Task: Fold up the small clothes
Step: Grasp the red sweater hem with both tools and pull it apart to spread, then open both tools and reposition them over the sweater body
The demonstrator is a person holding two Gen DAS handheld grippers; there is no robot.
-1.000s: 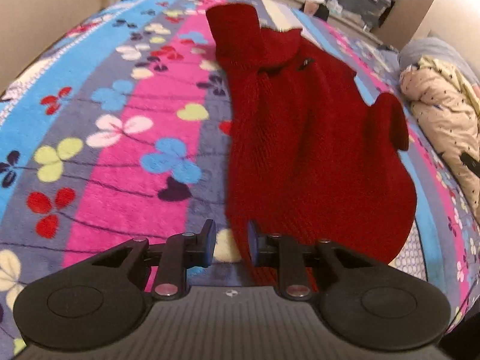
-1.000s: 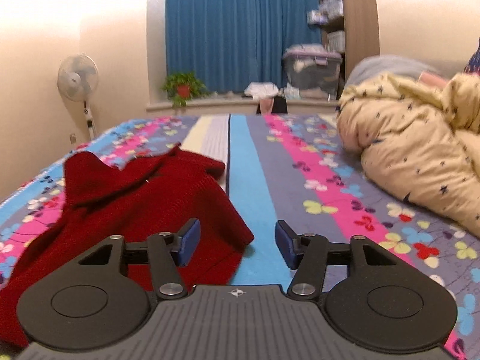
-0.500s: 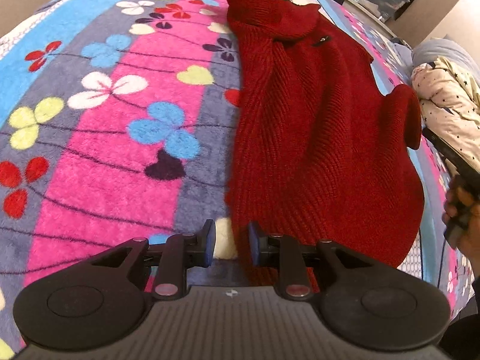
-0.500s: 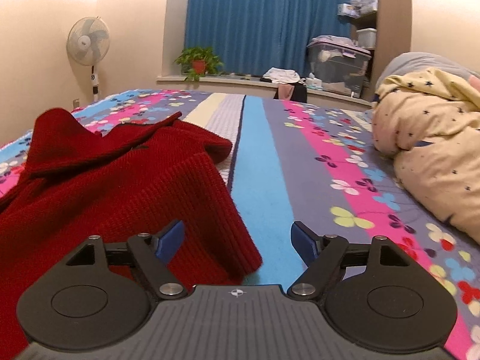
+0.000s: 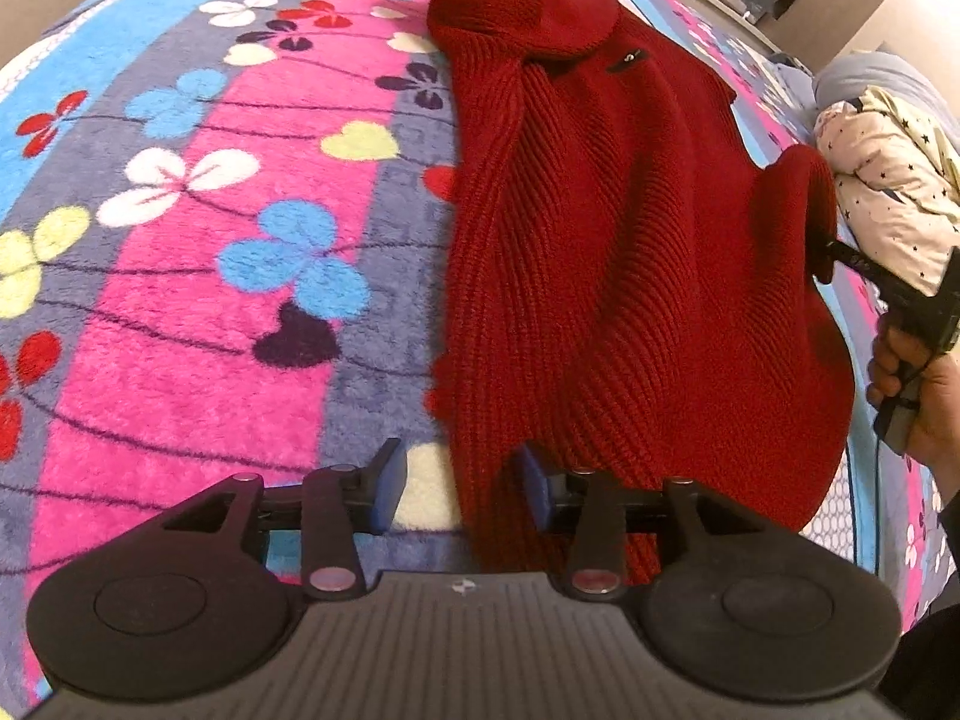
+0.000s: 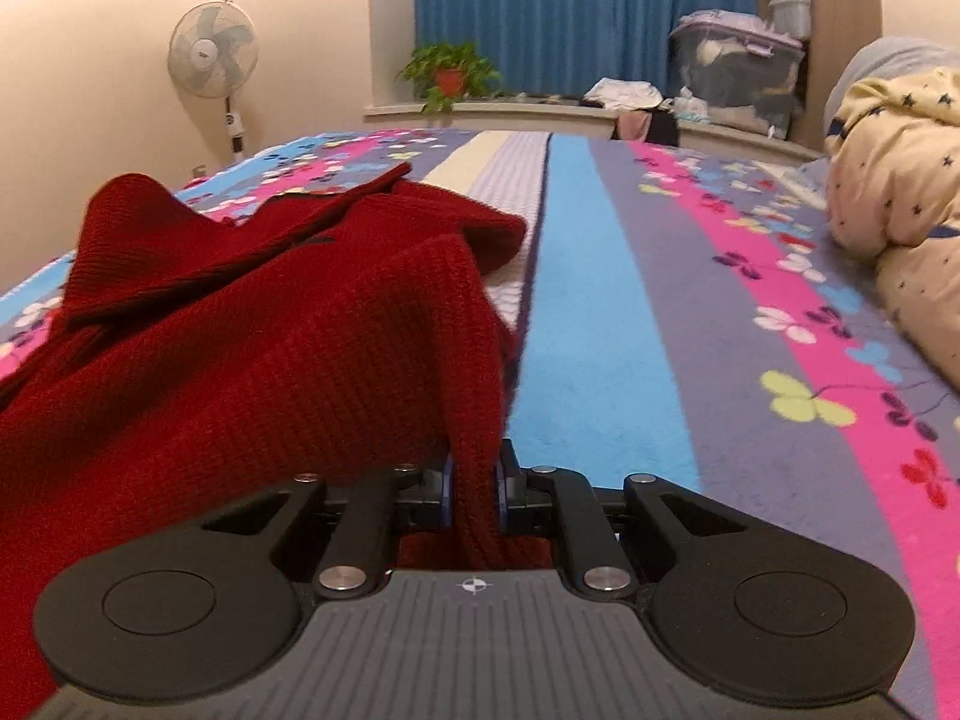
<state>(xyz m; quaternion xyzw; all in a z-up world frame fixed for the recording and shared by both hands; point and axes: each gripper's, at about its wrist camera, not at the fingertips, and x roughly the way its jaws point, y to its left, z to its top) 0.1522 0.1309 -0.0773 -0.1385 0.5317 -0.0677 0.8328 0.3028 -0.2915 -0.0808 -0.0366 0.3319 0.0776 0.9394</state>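
Red knit sweater point(image 5: 600, 252): spread lengthwise on a fleece blanket point(image 5: 252, 276) striped in pink, blue and grey with a clover-flower print; collar end farthest from the left wrist camera, hem end nearest; a small dark tag near the collar; ribbed knit, creased along the body. Left gripper point(image 5: 459, 483): poised at the sweater's hem edge nearest the pink stripe, jaws parted and just now opening wider, the hem's edge lying between the blue pads without either pad pressing on it; one pad over the blanket beside the sweater, the other over the knit. Right gripper point(image 6: 474, 492): jaws just closed, pressed together on a fold of the sweater's opposite side edge, the red knit bunched between the blue pads and lifted into a ridge; in the left wrist view, its black tip visible at that edge of the sweater, carried by a hand point(image 5: 918, 396) beyond the sweater's side. Cream quilt with small dark stars point(image 6: 894, 222): heaped on the blanket, well apart from the sweater, on the side of the right gripper. Beyond the sweater's collar end, past the far edge of the blanket: pedestal fan point(image 6: 213, 60) against a pale wall, potted plant point(image 6: 450, 75) on a ledge, blue curtain point(image 6: 570, 12), lidded plastic storage box point(image 6: 735, 69), small pile of clothes beside the box.
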